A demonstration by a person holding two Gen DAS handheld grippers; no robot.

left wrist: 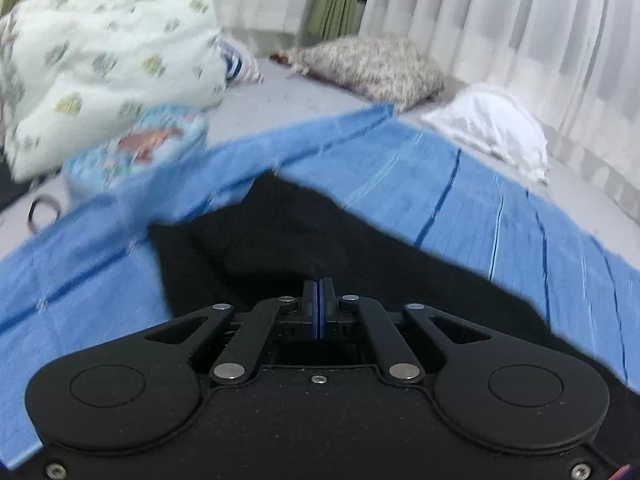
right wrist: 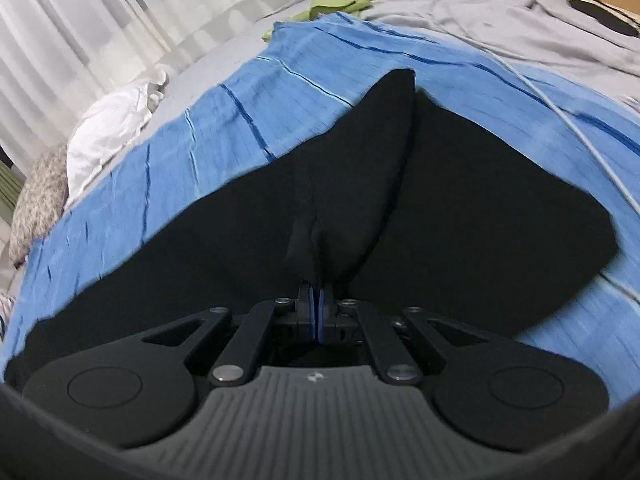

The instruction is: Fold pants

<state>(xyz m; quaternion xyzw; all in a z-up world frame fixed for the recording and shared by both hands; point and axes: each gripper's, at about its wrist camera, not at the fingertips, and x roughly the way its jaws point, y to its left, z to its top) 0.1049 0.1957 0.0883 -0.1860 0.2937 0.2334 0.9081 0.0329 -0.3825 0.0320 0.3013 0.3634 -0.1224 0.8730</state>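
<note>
Pinching black pants (right wrist: 460, 208) in both claws right now: the right gripper (right wrist: 317, 300) has its jaws pressed together on a puckered ridge of cloth, and the left gripper (left wrist: 318, 292) is clamped tight too, apparently on an edge, though black on black makes that hard to tell. They're lying on the blue blanket (right wrist: 224, 128) across the bed. I'd say they're light, floppy and non-slippery, so hems and waistband are the best places to grab.

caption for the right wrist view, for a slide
Right gripper shut on a bunched fold of black fabric pants spread over a blue striped blanket.
</note>
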